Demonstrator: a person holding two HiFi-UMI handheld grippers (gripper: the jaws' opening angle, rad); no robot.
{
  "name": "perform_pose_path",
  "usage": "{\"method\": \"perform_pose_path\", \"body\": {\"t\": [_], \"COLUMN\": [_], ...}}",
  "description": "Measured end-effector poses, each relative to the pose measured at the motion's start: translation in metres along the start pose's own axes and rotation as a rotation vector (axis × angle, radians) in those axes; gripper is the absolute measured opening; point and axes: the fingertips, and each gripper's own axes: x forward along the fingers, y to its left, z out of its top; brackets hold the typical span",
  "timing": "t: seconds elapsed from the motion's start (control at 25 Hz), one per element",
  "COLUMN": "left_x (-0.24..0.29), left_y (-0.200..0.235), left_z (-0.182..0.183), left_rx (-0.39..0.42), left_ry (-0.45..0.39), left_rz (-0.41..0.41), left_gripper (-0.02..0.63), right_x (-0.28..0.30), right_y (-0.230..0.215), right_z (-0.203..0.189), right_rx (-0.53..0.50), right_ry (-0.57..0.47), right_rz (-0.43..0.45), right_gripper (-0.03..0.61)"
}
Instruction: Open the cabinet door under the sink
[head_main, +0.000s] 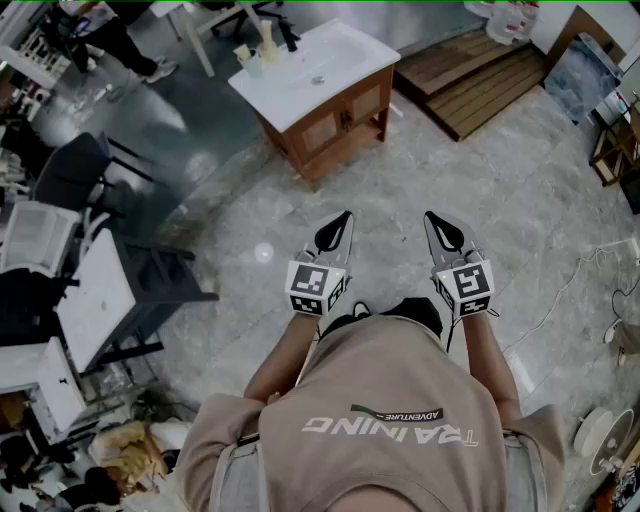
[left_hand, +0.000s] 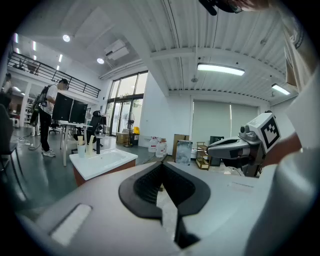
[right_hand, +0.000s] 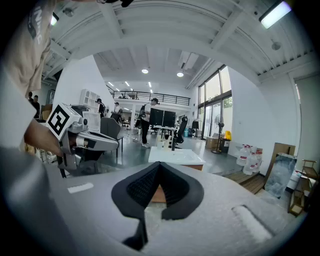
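The sink cabinet (head_main: 330, 110) stands on the floor well ahead of me. It is brown wood with a white basin top (head_main: 310, 65), and its two doors (head_main: 345, 115) are closed. My left gripper (head_main: 345, 218) and right gripper (head_main: 430, 218) are held side by side in front of my chest, pointing towards it, both shut and empty, and far from the doors. In the left gripper view the jaws (left_hand: 161, 167) meet at the tips, with the cabinet (left_hand: 100, 165) off to the left. In the right gripper view the closed jaws (right_hand: 159, 167) line up with the cabinet (right_hand: 175, 159).
Wooden pallets (head_main: 480, 75) lie to the right of the cabinet, with water jugs (head_main: 510, 20) behind them. Desks and a dark chair (head_main: 90, 290) crowd the left side. A person (head_main: 120, 40) stands at the back left. Cables (head_main: 590, 270) trail over the floor on the right.
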Motion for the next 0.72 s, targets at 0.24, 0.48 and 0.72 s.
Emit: {"method": "perform_pose_path", "body": {"t": [0.24, 0.48, 0.72], "left_x": [0.000, 0.002, 0.017], "left_y": [0.002, 0.004, 0.008], "left_z": [-0.002, -0.008, -0.021], "left_rx": [-0.012, -0.022, -0.054], "left_ry": [-0.002, 0.013, 0.041], "left_rz": [0.003, -0.014, 0.006], "left_gripper": [0.016, 0.017, 0.015], "right_x": [0.001, 0.003, 0.010], "right_y": [0.001, 0.001, -0.010], "right_z": [0.000, -0.007, -0.027], "right_rx": [0.023, 0.029, 0.071], "right_ry": [-0.008, 0.021, 0.063], "right_rz": [-0.001, -0.010, -0.005], "right_gripper": [0.000, 0.000, 0.000]}}
